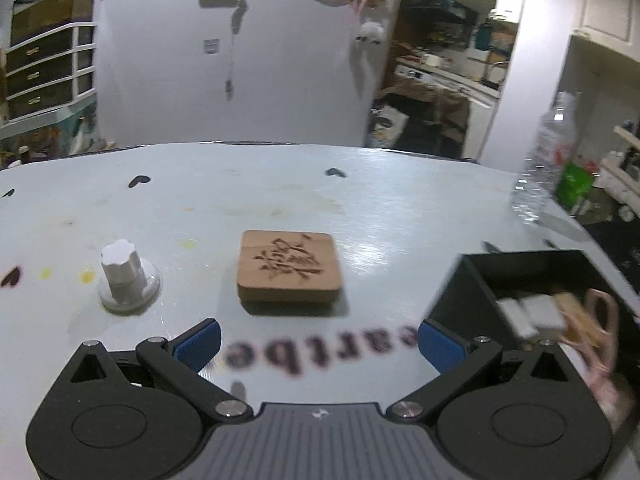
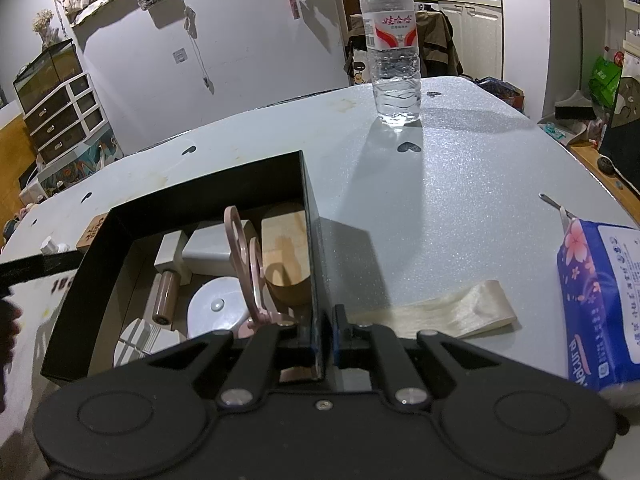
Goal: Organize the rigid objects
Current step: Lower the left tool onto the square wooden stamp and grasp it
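One square carved wooden block (image 1: 290,266) — flat, round-cornered — on speckled table (image 1: 400,208).

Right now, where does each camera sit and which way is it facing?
Left wrist: on the open left gripper, angled down at the wooden carved block and white knob.
Right wrist: on the right gripper, shut on the black box wall, water bottle beyond.
Shared: box, block, bottle, table.

Each tool is built of matte black plastic: two round housings, angled linkage arms fastened with silver screws. On the left tool (image 1: 318,344), blue pads (image 1: 198,342) are fitted and a grey ribbed plate is seen. The right tool (image 2: 325,344) is similarly formed.
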A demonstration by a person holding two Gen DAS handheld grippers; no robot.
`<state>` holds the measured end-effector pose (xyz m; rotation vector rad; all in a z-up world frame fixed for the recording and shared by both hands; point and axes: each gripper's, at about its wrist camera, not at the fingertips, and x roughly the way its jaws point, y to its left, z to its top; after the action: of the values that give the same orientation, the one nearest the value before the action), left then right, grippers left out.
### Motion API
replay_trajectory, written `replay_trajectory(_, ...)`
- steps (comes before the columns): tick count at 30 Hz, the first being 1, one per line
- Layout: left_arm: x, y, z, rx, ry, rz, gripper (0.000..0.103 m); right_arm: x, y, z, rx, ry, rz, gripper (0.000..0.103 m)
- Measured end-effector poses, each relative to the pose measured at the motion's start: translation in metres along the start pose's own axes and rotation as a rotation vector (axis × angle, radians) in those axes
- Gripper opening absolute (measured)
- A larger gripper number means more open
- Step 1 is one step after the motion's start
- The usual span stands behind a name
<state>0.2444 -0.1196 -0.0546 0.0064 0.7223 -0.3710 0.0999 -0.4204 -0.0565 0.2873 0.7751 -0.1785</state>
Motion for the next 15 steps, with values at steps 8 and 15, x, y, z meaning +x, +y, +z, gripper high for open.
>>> replay_trajectory(8, 0.048, -0.006, 0.023, -0.014, -0.024, 0.093, 0.103, 0.000, 0.000, 0.000, 0.003, 0.003, 0.000, 0.008)
replay_trajectory(15, 0.078, -0.010, 0.038, 0.021, -0.039, 0.097, 0.101, 0.001, 0.000, 0.000, 0.003, 0.004, 0.000, 0.008)
